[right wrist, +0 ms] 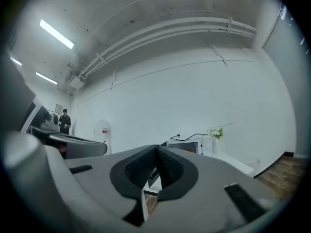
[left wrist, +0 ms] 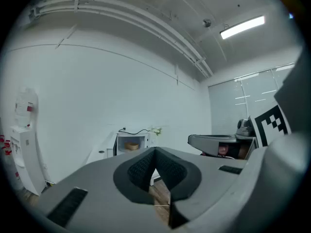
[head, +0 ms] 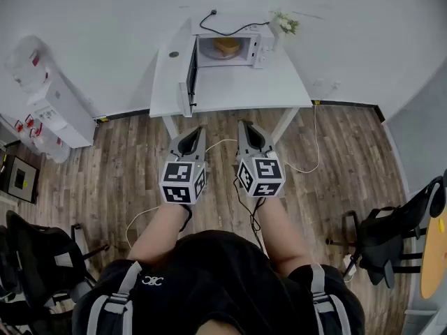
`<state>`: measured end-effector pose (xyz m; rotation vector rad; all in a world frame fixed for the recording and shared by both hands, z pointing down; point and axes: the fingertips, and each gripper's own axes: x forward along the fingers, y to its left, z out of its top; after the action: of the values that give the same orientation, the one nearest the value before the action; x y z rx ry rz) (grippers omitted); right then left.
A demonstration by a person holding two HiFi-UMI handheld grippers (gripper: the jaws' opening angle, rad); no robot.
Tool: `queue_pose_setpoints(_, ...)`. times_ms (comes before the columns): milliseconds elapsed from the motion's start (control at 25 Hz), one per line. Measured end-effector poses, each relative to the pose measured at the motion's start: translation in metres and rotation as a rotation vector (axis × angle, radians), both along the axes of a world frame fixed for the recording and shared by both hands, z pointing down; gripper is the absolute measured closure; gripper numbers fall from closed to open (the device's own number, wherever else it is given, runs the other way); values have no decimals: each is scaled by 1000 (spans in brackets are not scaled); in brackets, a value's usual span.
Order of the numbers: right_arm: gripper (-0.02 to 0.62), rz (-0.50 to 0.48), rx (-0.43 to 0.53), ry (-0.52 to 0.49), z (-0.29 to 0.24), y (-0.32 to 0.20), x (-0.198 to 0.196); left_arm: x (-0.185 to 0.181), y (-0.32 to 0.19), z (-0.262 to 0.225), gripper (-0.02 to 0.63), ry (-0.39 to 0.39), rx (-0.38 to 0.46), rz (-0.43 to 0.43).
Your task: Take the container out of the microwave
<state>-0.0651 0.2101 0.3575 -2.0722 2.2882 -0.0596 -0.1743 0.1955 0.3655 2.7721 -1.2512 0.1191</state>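
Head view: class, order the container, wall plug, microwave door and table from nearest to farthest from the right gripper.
1. Table, front edge just ahead of the right gripper.
2. Microwave door, open, front left.
3. Container, inside the microwave.
4. Wall plug, behind it.

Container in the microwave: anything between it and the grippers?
Nothing visible. The door of the white microwave hangs open to the left, leaving the tan round container exposed. Left gripper and right gripper, both shut, are short of the white table.

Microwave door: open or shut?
Open. The door stands swung out leftward, and the container shows inside the microwave.
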Motion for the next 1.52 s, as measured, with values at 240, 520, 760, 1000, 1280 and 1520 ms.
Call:
queue_pose_setpoints(240, 592, -4, -25, 9, 5, -7, -1, 3, -7, 1, 592, -6, -12, 10)
queue_pose_setpoints(520, 591, 40, -12, 65, 6, -14, -15, -7, -18, 10, 592, -15, -28, 46)
queue_pose_setpoints(760, 591, 83, -3, 71, 11, -20, -30, -21, -26, 17, 592, -33, -15, 99)
queue_pose_setpoints(1000, 591, 110, 18, 72, 8, -29, -42, -30, -41, 20, 593, -53, -19, 118)
queue_pose_setpoints(1280, 591, 123, 29, 84, 11, -51, -28, -20, -61, 21, 593, -45, -3, 125)
queue_pose_setpoints(1520, 591, 113, 36, 103, 15, -94, 4, 10, -101, 20, 593, -51, 41, 118)
